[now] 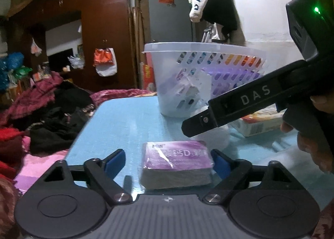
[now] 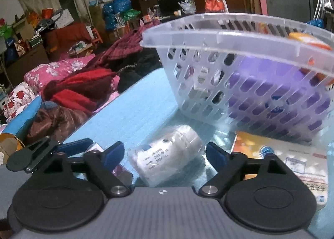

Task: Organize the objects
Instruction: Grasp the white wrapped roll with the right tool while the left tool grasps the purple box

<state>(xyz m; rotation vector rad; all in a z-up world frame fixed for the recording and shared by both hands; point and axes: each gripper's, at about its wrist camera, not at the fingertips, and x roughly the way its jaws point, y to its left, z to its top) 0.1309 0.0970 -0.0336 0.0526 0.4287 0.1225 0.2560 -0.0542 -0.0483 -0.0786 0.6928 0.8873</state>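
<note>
A purple box (image 1: 177, 161) in clear wrap lies flat on the blue table (image 1: 125, 118). My left gripper (image 1: 167, 155) is open around it; the right pad is at the box's edge and the left pad stands clear. A white roll (image 2: 167, 155) in clear wrap lies between the open fingers of my right gripper (image 2: 165, 149), with small gaps on both sides. Behind both stands a clear slotted basket (image 1: 198, 48) (image 2: 229, 38) holding purple, orange and white items. A black finger (image 1: 194, 124) of the right gripper reaches in from the right, held by a hand (image 1: 313, 151).
An orange and white box (image 2: 281, 161) (image 1: 261, 122) lies flat beside the basket on the right. A pile of red and dark clothes (image 2: 79, 88) (image 1: 41, 118) sits past the table's left edge. A brown wardrobe (image 1: 100, 19) and clutter fill the room behind.
</note>
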